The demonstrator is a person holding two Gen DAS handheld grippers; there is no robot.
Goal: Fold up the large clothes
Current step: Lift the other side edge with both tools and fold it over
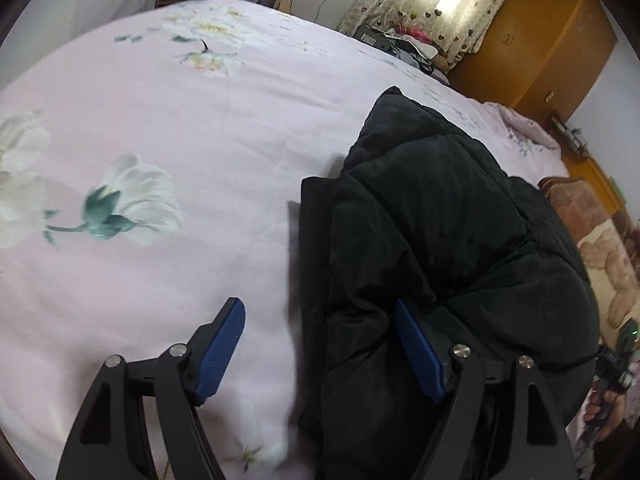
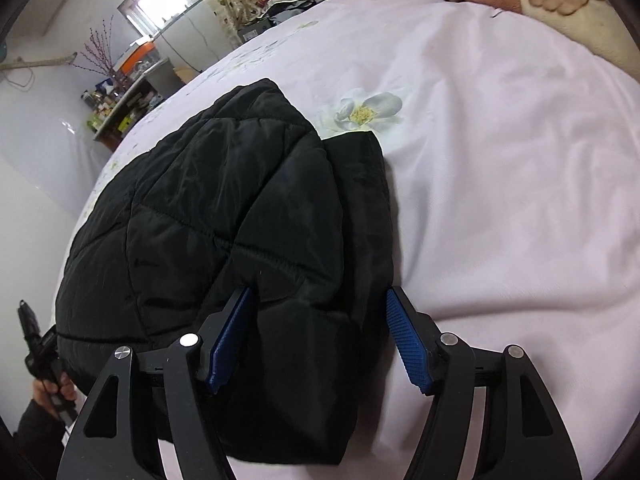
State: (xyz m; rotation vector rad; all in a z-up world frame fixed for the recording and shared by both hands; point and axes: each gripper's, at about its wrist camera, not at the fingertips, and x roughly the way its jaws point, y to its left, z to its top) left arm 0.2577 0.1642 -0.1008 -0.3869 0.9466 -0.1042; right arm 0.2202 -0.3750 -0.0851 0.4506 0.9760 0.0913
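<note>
Pink floral bed (image 1: 200,128) carried the black puffer jacket (image 2: 224,208), folded thick at its near edge. I had left tool (image 1: 320,344) and right tool (image 2: 320,332) both spread, gripping nothing. Jacket looked soft, bulky, slippery; I'd pinch its quilted seams at the near corners.

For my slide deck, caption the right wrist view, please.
Open right gripper straddles the near edge of a folded black puffer jacket on a pink floral bedsheet.
</note>
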